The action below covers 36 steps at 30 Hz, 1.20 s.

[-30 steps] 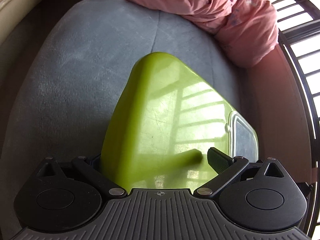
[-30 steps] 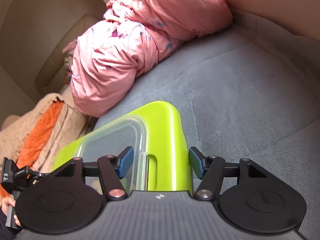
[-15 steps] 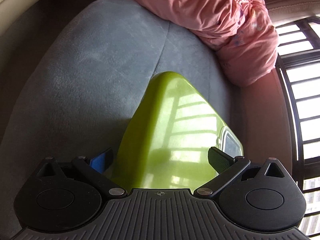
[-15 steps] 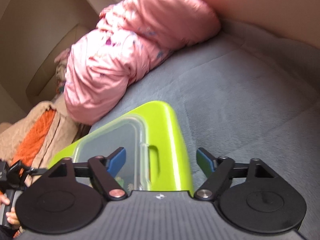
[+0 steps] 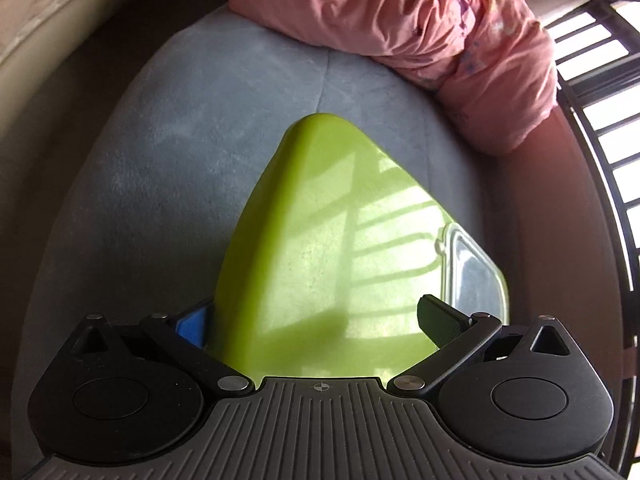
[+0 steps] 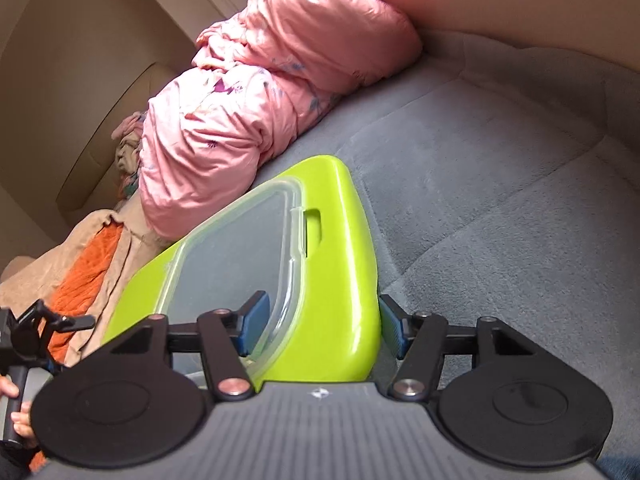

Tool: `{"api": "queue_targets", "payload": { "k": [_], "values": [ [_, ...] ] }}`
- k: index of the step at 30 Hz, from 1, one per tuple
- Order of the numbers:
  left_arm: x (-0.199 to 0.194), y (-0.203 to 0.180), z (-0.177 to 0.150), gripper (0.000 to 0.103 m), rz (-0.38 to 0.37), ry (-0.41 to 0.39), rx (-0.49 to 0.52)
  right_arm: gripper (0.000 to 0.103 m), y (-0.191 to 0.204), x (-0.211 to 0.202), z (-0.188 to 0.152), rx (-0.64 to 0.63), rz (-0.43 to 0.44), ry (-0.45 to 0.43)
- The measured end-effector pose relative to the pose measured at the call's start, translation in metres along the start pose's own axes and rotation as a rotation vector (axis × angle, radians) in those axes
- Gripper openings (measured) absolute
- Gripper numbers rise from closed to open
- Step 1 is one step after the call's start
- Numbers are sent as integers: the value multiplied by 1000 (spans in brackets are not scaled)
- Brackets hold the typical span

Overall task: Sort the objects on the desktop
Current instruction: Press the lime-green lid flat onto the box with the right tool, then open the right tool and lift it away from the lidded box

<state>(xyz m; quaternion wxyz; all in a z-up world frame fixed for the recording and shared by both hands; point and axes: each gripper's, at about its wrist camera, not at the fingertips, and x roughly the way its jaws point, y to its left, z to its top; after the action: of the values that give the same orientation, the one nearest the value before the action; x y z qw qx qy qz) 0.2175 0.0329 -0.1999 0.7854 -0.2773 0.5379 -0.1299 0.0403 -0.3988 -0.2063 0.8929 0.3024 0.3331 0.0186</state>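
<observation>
Right wrist view: we see the right gripper (image 6: 320, 322) straddling the near end of the lime-green box (image 6: 336, 248), whose top carries a clear plastic lid (image 6: 236, 256). Its jaws have just been closing. One blue pad lies on the lid, the other sits against the green outer wall, so we read the jaws as clamped on the box at a mid-width setting. The box stands on the grey cushion (image 6: 500, 220), near the pink quilt (image 6: 272, 92).

In the left wrist view, we see the left gripper (image 5: 316, 326) spanning the opposite end of the box. Its blue pad (image 5: 192, 326) sits beside the green wall, while the dark pad stands over the top face. We cannot tell whether the pads press.
</observation>
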Motion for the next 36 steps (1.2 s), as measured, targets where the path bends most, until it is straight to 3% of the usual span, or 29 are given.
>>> {"api": "queue_targets", "payload": {
  "k": [7, 11, 15, 20, 23, 26, 28, 30, 33, 36],
  "values": [
    [-1, 16, -9, 103, -26, 7, -40, 61, -3, -5, -5, -13, 1, -10],
    [-27, 13, -16, 103, 28, -47, -15, 68, -2, -4, -4, -7, -18, -17],
    [-68, -14, -41, 103, 156, -139, 96, 74, 5, -7, -9, -34, -77, -38],
    [-109, -50, -90, 103, 164, -156, 211, 88, 18, -32, -10, -51, -168, -118],
    [-128, -69, -116, 103, 152, -151, 258, 94, 23, -52, -8, -25, -179, -137],
    [-146, -86, -141, 103, 122, -154, 296, 96, 32, -73, -5, 3, -135, -85],
    [-154, -97, -155, 103, 102, -144, 330, 103, 41, -85, -4, -7, -98, -7],
    [-160, -106, -166, 103, 86, -129, 354, 103, 54, -95, -4, -42, -61, 99],
    [-166, -119, -176, 103, 67, -93, 358, 103, 77, -100, -7, -127, -90, 272],
    [-173, -136, -182, 103, 81, -23, 377, 103, 105, -109, -12, -216, -127, 310]
  ]
}}
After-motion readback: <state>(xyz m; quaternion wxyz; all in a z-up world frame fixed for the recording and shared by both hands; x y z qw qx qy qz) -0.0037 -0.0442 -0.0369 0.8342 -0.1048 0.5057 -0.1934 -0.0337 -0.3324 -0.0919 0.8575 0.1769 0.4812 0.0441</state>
